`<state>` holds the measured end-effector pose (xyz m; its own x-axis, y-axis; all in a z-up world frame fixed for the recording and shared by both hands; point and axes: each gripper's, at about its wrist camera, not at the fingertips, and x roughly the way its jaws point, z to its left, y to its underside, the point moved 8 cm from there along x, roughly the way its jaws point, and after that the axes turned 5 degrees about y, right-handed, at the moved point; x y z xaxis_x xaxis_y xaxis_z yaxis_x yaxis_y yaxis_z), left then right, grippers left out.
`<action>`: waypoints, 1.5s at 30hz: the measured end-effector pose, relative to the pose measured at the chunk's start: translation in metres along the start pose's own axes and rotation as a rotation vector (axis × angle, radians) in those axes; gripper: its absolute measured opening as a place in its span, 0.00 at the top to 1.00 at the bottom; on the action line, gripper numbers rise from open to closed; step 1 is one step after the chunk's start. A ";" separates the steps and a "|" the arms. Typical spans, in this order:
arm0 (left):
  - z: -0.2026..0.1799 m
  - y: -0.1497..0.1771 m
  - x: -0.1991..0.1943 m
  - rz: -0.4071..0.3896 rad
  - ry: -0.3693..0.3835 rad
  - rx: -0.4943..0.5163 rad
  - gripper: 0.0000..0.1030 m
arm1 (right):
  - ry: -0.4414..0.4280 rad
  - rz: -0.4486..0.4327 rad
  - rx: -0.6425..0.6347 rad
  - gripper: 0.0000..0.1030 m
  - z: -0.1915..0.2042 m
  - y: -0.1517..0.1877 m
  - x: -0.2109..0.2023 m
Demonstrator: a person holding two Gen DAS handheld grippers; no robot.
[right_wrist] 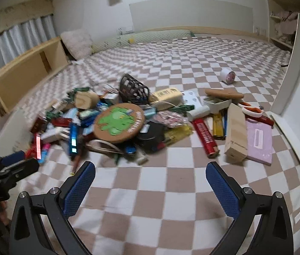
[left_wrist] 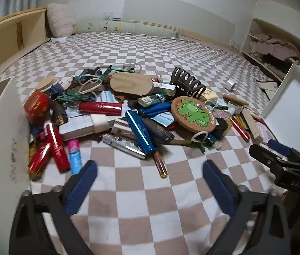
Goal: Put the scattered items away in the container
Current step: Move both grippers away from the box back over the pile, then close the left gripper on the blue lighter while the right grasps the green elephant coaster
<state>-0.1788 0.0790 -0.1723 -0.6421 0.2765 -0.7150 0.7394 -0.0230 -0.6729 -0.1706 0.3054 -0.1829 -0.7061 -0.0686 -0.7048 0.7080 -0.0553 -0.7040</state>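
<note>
The pile of scattered items (left_wrist: 132, 108) fills the middle of the left wrist view on the checked bedspread (left_wrist: 141, 191), above and well apart from the left gripper (left_wrist: 150, 170), whose blue pads stand wide apart, empty. A white container (left_wrist: 3, 148) stands at left edge. The right gripper (right_wrist: 151, 170) gapes empty below the pile too.

Checkered bedspread (left_wrist: 150, 201), fluffy pillow (left_wrist: 59, 20) by wooden headboard shelf (left_wrist: 9, 36), curtain (right_wrist: 18, 38) behind.
</note>
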 end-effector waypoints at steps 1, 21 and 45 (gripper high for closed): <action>-0.001 0.000 0.006 0.003 -0.004 0.008 0.19 | 0.011 -0.001 -0.007 0.00 -0.001 0.000 0.003; 0.018 -0.015 0.082 0.048 -0.073 -0.064 0.65 | 0.033 0.063 0.039 0.00 -0.023 0.021 0.029; 0.037 0.047 0.034 0.073 -0.105 -0.114 0.80 | -0.098 -0.018 -0.205 0.00 0.054 -0.053 0.066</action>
<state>-0.1739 0.0522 -0.2351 -0.5989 0.1757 -0.7814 0.7994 0.0713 -0.5966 -0.2542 0.2498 -0.1873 -0.7073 -0.1662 -0.6871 0.6717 0.1451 -0.7265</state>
